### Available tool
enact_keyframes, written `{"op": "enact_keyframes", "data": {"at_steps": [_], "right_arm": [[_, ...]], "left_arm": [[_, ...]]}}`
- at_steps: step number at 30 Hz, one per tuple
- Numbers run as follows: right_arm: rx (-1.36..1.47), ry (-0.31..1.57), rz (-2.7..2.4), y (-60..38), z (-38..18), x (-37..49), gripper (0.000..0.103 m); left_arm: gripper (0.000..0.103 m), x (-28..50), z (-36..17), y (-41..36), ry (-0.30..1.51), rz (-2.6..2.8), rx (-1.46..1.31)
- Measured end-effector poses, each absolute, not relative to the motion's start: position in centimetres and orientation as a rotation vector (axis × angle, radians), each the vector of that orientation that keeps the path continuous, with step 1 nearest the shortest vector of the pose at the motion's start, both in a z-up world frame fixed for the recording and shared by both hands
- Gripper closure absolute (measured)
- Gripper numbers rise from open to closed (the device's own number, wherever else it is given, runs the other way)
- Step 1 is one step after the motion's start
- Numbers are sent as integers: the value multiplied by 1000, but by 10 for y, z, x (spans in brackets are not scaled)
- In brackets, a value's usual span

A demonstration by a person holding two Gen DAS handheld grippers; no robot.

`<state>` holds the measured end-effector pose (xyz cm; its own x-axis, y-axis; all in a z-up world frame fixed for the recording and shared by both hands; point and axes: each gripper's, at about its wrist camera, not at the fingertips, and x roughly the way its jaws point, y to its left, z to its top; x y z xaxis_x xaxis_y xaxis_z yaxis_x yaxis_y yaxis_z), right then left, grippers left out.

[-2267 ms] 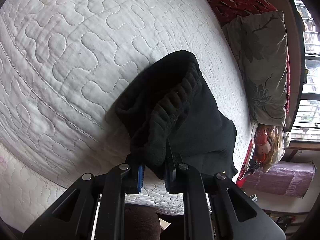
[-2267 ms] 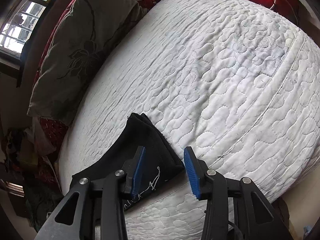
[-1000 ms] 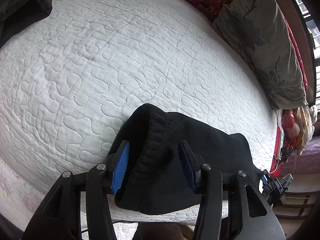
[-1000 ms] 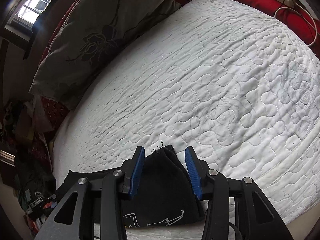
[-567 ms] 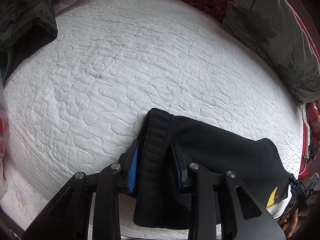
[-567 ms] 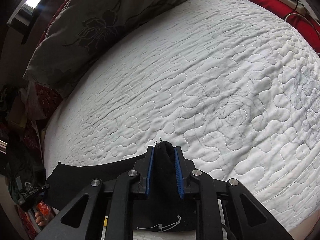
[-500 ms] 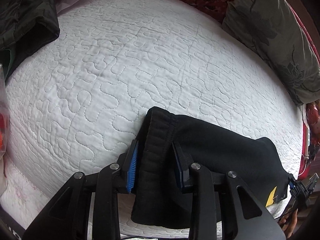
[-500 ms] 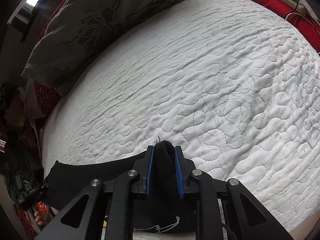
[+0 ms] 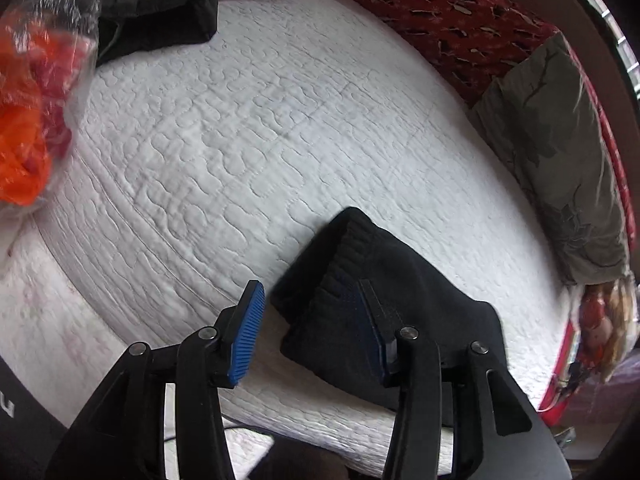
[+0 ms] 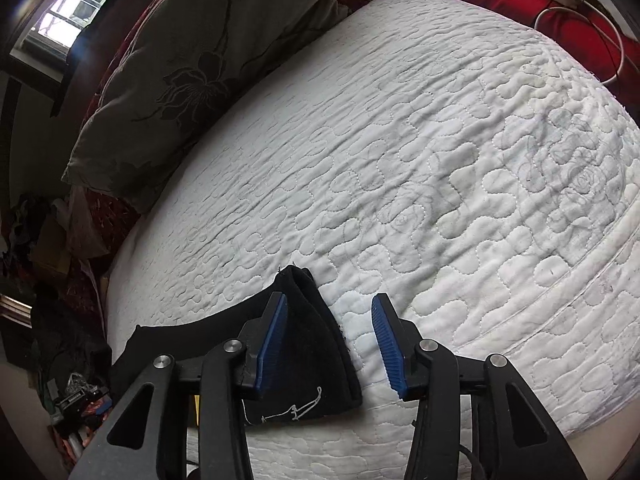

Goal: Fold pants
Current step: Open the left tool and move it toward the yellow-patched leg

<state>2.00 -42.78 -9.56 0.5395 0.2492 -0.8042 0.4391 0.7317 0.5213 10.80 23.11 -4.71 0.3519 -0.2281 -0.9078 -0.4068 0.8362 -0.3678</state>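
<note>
**Black pants folded on bed, both grippers released**

Black pants (image 9: 384, 280) are laid along the white quilted bed's (image 9: 240, 140) near edge. Left gripper (image 9: 310, 336) and right gripper (image 10: 328, 344) are spread wide, each over one end.

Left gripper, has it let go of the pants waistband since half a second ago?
Yes. The left gripper now stands open, its fingers spread, with the ribbed waistband of the pants lying free on the white quilt.
</note>
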Motion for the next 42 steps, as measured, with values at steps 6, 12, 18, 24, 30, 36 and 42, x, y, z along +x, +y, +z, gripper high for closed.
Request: {"op": "enact_keyframes", "data": {"at_steps": [6,12,18,24,30,36,42], "right_arm": [[808,1019,-78,-447,-97,0,51],[828,1044,0,-450,-104,0,51],[871,1077,69,-453,-116,17,48],[887,1094,187,-447,-126,40,42],[855,1163,342,-419,-134,75,40],[876,1220,456,-405,-136,100,42],[931,1235,457,-426,-149,94,66]], "left_arm": [[57,100,-53,119,1308,-89,-596],[57,64,-88,-46,1505,-361,-519],[57,36,-100,-148,1604,-431,-428],[57,26,-110,-161,1645,-413,-487],[57,27,-123,-164,1671,-380,-573],[57,34,-132,-173,1672,-352,-639],[57,49,-131,-176,1624,-328,-680]]}}
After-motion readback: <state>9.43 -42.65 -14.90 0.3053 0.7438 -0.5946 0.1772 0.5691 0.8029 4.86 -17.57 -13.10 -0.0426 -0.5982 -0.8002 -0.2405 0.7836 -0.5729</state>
